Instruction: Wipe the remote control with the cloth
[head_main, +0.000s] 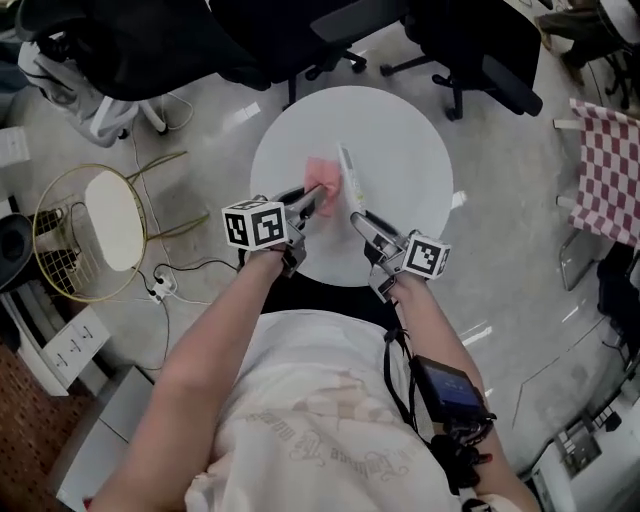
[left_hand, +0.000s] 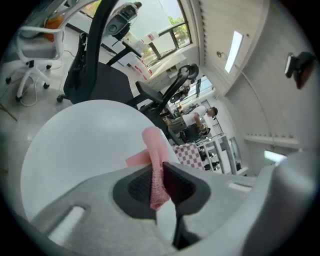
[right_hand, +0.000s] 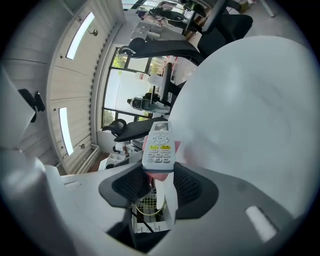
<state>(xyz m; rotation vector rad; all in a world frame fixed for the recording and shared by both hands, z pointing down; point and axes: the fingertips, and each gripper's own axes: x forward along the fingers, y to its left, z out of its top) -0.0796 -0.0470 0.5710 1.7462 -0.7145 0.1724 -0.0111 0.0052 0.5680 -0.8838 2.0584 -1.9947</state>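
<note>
A white remote control (head_main: 350, 181) is held above the round white table (head_main: 405, 140), pointing away from me. My right gripper (head_main: 359, 216) is shut on its near end. In the right gripper view the remote control (right_hand: 159, 146) stands button side up between the pads of that gripper (right_hand: 159, 173). A pink cloth (head_main: 322, 180) lies against the remote's left side, and my left gripper (head_main: 313, 201) is shut on it. In the left gripper view the cloth (left_hand: 155, 146) is pinched between the jaws of the left gripper (left_hand: 161, 169) and sticks out above them.
A gold wire stool (head_main: 88, 226) stands on the floor at the left. Black office chairs (head_main: 470, 50) ring the far side of the table. A red checkered cloth (head_main: 606, 172) hangs at the right. A power strip (head_main: 160, 290) and cables lie on the floor at the left.
</note>
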